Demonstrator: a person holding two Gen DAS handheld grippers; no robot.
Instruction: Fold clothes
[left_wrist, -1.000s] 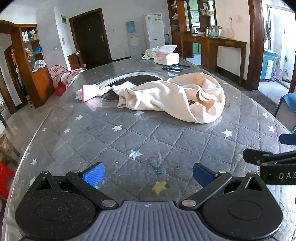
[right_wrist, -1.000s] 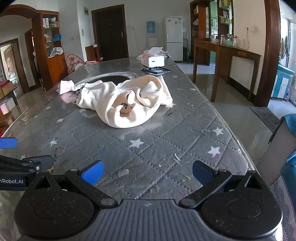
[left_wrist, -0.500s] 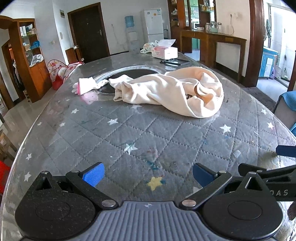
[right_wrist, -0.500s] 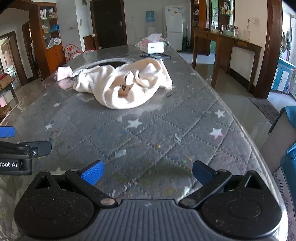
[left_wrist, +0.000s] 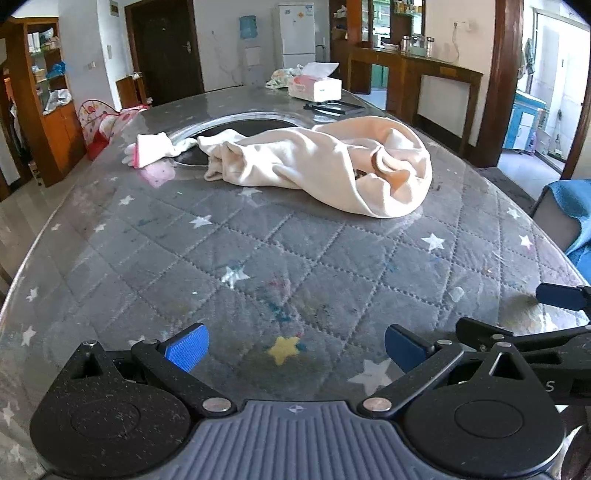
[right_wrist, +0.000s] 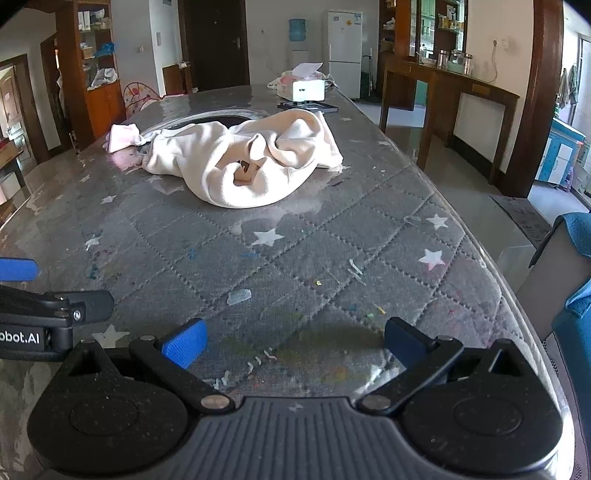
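Note:
A crumpled cream garment lies in a heap on the grey star-quilted table, past the middle. It also shows in the right wrist view. A small white and pink cloth lies to its left, also in the right wrist view. My left gripper is open and empty, low over the near part of the table. My right gripper is open and empty beside it, near the table's right edge. Both are well short of the garment.
A tissue box and a flat black object sit at the table's far end. A round dark inset lies under the garment's far side. A chair with blue cloth stands right of the table.
Both grippers have moved a little forward and lower toward the garment, which now looks nearer. Both stay open. The garment has not moved.

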